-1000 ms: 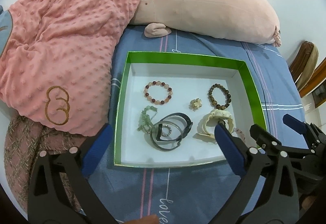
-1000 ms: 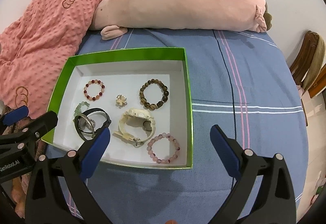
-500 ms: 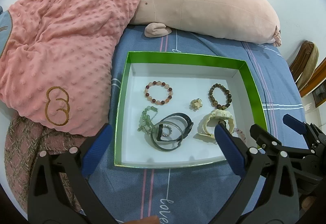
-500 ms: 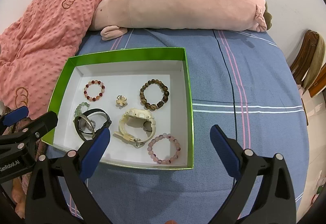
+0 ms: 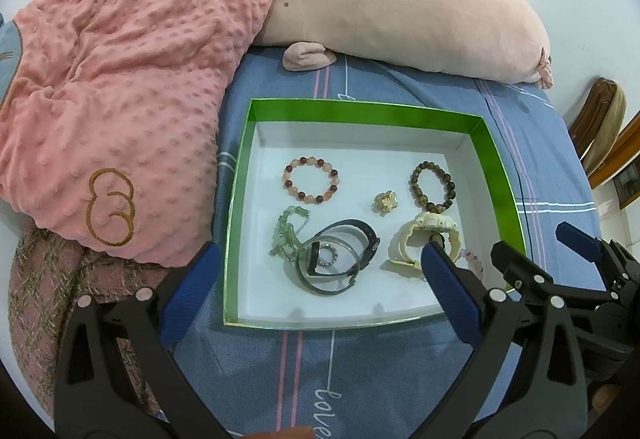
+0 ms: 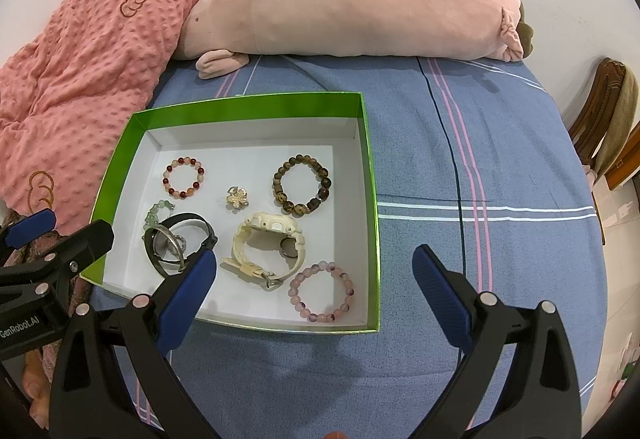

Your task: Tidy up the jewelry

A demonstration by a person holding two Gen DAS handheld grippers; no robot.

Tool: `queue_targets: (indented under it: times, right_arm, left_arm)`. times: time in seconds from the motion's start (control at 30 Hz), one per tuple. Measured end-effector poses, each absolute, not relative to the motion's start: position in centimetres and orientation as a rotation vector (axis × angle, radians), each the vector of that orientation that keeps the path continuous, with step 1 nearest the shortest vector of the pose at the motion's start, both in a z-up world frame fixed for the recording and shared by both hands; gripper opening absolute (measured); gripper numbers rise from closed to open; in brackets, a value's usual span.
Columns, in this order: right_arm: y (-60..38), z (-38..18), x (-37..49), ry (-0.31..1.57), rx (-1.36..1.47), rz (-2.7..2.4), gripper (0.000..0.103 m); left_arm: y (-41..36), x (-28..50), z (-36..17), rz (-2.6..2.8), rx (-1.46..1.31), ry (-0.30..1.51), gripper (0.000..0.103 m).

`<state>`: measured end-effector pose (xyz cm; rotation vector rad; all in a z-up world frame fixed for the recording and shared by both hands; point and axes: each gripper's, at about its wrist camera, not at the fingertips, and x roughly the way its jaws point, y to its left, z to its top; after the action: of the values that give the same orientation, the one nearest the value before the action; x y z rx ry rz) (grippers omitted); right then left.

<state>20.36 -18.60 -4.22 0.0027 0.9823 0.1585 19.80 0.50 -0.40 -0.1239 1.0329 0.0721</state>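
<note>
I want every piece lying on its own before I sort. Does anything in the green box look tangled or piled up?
Yes. At the left side of the green box, the black watch, a metal bangle and the green bead bracelet overlap in one heap. The cream watch and the three round bead bracelets lie apart. Nothing has spilled out.

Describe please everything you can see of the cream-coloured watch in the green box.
The cream watch lies on its side on the white floor of the green box, its strap curled in a closed loop. The chunky case faces the far wall; it looks like plastic or resin. A metal buckle shows at the near end. A small dark ring leans on its strap. No gripper touches it.
</note>
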Motion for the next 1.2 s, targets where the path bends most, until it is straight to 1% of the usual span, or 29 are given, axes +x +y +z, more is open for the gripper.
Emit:
queue_targets:
  times: [1.2]
  right_arm:
    - [-18.92,-4.24,20.55,0.975,0.009,0.158,0.098]
  left_arm:
    - [0.55,19.65,-1.15,0.081,-0.114,1.048,0.101]
